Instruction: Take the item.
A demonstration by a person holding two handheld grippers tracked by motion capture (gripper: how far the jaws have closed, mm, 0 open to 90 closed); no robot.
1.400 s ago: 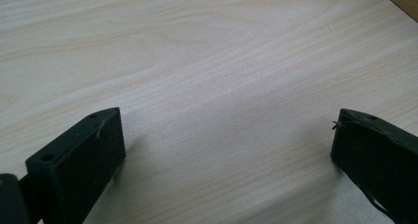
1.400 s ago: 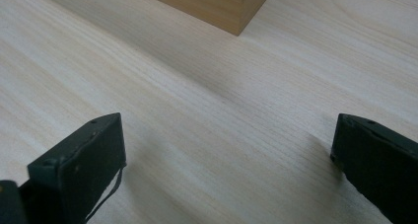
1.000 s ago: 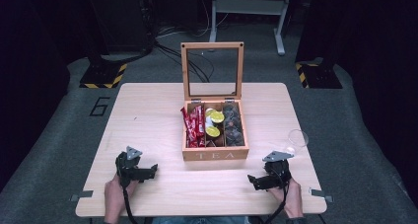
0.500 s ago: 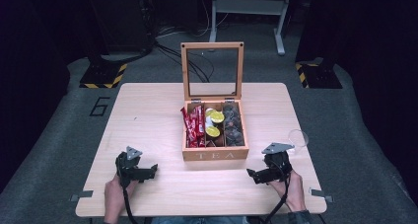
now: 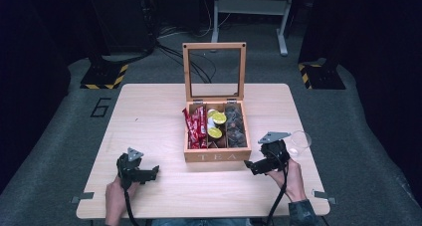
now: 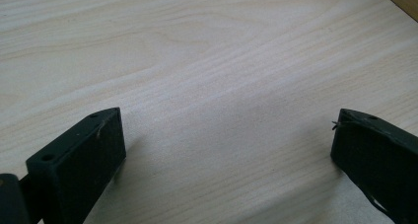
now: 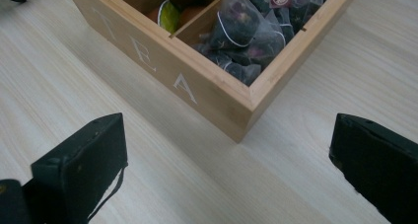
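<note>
**Both grippers low over the table, fingers apart, near an open tea box**

Wooden tea box point(image 5: 216, 155) sits mid-table, glass-paned lid point(image 5: 214, 70) standing upright behind it. "TEA" lettered on the front wall. Three compartments, seen from the high view: red packets point(image 5: 196, 128) in the left one, lime-green and white round capsules point(image 5: 217, 119) in the middle, dark mesh tea bags point(image 5: 235, 127) in the right.

Right gripper point(image 5: 258, 165) held just off the box's front right corner, near but not touching. Fingers point(image 7: 81, 167) wide apart, nothing between them. Its own view looks straight at that corner: the lettered wall, the mesh tea bags with white strings, a green-edged capsule in the next compartment.

Clear glass point(image 5: 300, 140) stands at the right table edge, just beside the right gripper on its outer side.

Left gripper point(image 5: 148, 173) well apart from the box, over the front left part of the table point(image 5: 149, 111). Fingers point(image 6: 81, 157) spread wide and holding nothing, bare pale wood grain beneath them; a sliver of the box edge shows at the top right corner of that view.

Hands and forearms enter from the near edge, one on each gripper.
</note>
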